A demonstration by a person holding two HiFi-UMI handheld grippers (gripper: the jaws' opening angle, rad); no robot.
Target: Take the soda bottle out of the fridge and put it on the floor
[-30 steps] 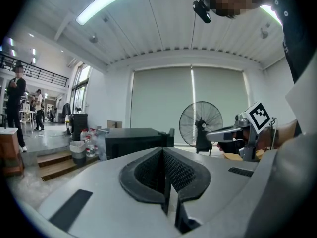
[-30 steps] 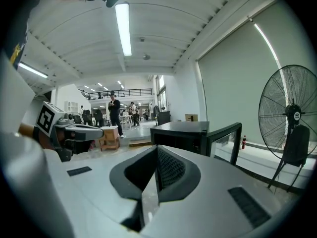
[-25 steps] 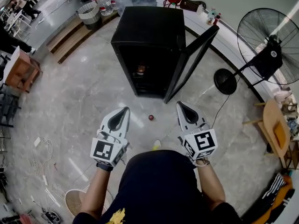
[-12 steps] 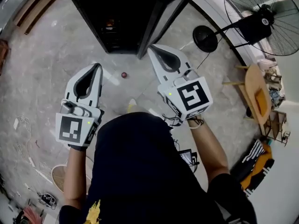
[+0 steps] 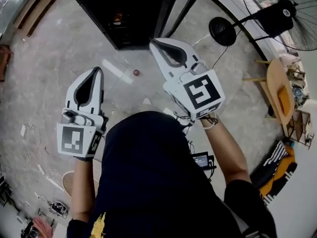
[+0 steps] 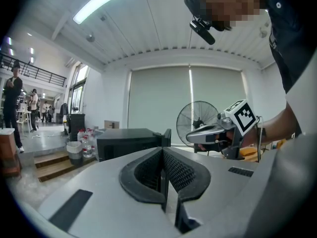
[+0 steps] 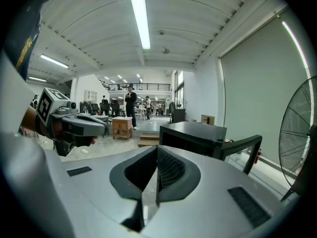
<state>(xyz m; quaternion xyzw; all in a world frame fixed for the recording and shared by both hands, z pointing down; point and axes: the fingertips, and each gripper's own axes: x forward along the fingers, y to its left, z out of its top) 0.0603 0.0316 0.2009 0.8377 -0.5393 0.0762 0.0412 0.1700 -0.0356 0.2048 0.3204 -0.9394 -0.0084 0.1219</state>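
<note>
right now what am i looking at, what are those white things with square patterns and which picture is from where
No robot: a person holds a two-jaw gripper, each with a marker cube, in each hand. The head view looks down from the person's head at the left gripper and right gripper. The other two views ride on each gripper, looking along its jaws. Both pairs of jaws are shut, holding nothing. On the floor stands a black fridge, door open; something orange inside is too small to identify. A small red thing lies nearby.
</note>
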